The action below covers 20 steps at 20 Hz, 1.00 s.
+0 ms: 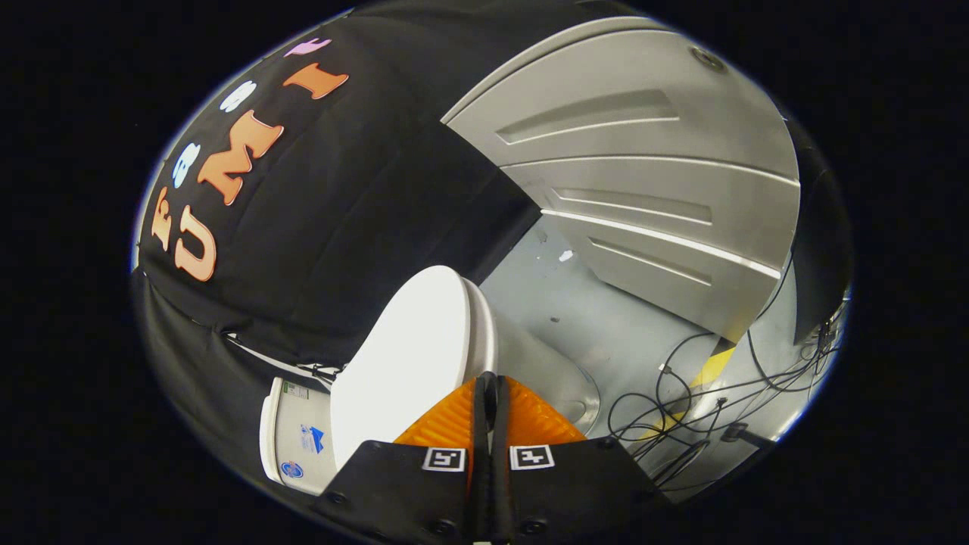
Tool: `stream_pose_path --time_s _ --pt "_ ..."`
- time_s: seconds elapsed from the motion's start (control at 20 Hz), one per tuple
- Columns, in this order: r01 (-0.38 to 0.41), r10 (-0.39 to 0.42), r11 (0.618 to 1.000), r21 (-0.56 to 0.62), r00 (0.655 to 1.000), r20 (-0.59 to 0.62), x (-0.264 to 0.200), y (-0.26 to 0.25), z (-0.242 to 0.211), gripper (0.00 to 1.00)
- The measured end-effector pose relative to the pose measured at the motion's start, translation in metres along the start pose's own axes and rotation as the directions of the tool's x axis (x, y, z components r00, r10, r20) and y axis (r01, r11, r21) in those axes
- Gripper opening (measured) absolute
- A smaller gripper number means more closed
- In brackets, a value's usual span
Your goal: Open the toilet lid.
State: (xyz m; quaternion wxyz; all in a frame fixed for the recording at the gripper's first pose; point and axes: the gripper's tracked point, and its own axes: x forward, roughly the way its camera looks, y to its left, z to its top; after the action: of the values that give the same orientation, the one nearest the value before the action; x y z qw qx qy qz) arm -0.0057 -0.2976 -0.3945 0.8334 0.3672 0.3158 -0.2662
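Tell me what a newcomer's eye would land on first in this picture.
First the white toilet lid, just ahead of the gripper, whose fingers are closed together with nothing between them. Next, the big grey panelled door beyond the toilet. Then the tangle of black cables on the shiny floor beside the toilet, below the door.

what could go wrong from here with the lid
1. The gripper has its fingers closed together with nothing between them, tips at the lid's edge. With no grip, the lid could slip off and drop back.
2. The lid looks raised close to the tank; pushing on hard could knock it against the tank.
3. Loose cables lie on the floor beside the toilet, a snag or trip hazard.
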Motion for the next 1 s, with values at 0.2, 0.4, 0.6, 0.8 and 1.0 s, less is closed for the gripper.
stream_pose_path --time_s 0.2,0.4,0.6,0.8,1.0 --pt "0.011 -0.011 1.000 -0.006 0.999 0.039 -0.011 0.014 0.004 0.08" --pt "0.019 -0.016 0.999 -0.045 0.997 0.072 -0.026 0.038 0.015 0.08" --pt "0.021 -0.013 0.998 -0.066 0.991 0.130 -0.044 0.067 0.025 0.08" --pt "-0.032 0.039 0.999 -0.035 0.979 0.201 -0.072 0.107 0.036 0.08" --pt "-0.041 0.059 0.996 -0.077 0.967 0.249 -0.096 0.144 0.036 0.08"
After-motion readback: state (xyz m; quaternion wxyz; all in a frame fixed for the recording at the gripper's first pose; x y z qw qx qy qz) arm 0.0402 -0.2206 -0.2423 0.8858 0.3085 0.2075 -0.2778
